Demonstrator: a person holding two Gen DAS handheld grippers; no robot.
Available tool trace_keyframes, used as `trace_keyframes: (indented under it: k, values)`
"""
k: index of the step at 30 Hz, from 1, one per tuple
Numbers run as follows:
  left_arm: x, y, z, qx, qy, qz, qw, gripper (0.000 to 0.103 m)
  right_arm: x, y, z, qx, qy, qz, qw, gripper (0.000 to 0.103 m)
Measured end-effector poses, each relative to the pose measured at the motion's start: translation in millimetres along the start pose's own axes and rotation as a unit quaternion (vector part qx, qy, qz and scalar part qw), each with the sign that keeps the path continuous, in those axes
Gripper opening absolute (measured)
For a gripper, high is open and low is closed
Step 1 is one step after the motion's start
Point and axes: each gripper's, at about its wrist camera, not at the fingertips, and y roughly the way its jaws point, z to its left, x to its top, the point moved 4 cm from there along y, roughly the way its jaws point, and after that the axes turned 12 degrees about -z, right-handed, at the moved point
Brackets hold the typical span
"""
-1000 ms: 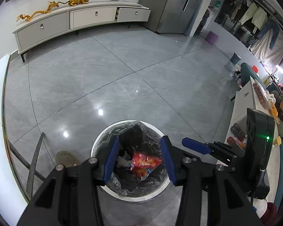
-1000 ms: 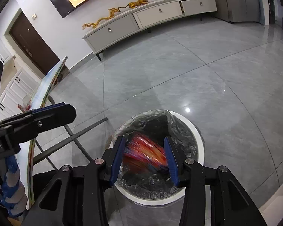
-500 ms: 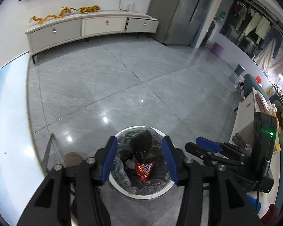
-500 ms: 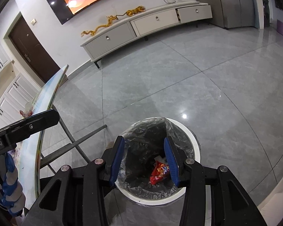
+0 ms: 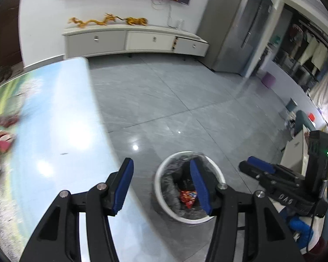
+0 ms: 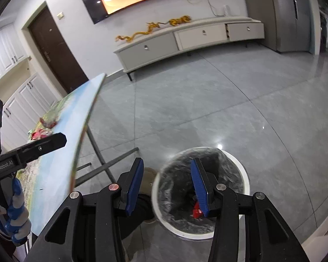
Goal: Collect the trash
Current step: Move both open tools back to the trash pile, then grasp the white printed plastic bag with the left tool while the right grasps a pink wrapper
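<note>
Looking from the left wrist: a table [image 5: 54,144] with a printed blue-and-green top fills the left side, red wrappers [image 5: 2,131] lying blurred at its far left edge. Beyond the table edge, down on the grey floor, a white bin [image 5: 164,205] lined with a dark bag, a red snack packet [image 5: 187,197] resting inside. At right, the right gripper [image 5: 258,169] seen from the side, with clothes hanging in a far room behind.

Looking from the right wrist: the same table [image 6: 61,131] seen edge-on at left, its grey metal legs [image 6: 102,163] crossing underneath, something the other camera hides. Same bin [image 6: 242,174] below, the red packet [image 6: 196,211] only partly visible behind the right pad. A dark door and white cupboards at far left, and the left gripper [image 6: 54,140] in profile above the table.

Left gripper [image 5: 161,185]: jaws just been opening, now parted about halfway, nothing between the blue pads, touching nothing.

Right gripper [image 6: 167,187]: parted somewhat less, likewise empty, hanging over the bin's near rim.
</note>
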Motion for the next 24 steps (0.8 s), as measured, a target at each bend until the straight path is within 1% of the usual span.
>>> trace_keyframes:
  k: [5, 10, 11, 14, 18, 22, 24]
  values:
    - [-6, -34, 49, 0.035, -0.025, -0.023, 0.9988, 0.052, 8, -2, 41, 0.025, -0.024, -0.007, 0.999, 0.044]
    - [-14, -70, 111, 0.077, -0.068, -0.045, 0.9937, 0.053, 17, 2, 90, 0.052, -0.055, -0.010, 0.997, 0.046]
    - [-15, -76, 124, 0.085, -0.076, -0.049, 0.9923, 0.054, 18, 3, 99, 0.058, -0.061, -0.011, 0.996, 0.047]
    - [-21, -96, 163, 0.111, -0.102, -0.062, 0.9866, 0.056, 22, 11, 133, 0.079, -0.082, -0.007, 0.994, 0.048]
    - [-28, -120, 215, 0.145, -0.136, -0.076, 0.9771, 0.057, 21, 23, 168, 0.100, -0.108, 0.003, 0.989, 0.048]
    - [-33, -126, 254, 0.163, -0.164, -0.078, 0.9698, 0.057, 21, 43, 210, 0.129, -0.135, 0.020, 0.982, 0.049]
    - [-34, -125, 272, 0.168, -0.172, -0.076, 0.9677, 0.057, 20, 54, 234, 0.145, -0.153, 0.026, 0.977, 0.051]
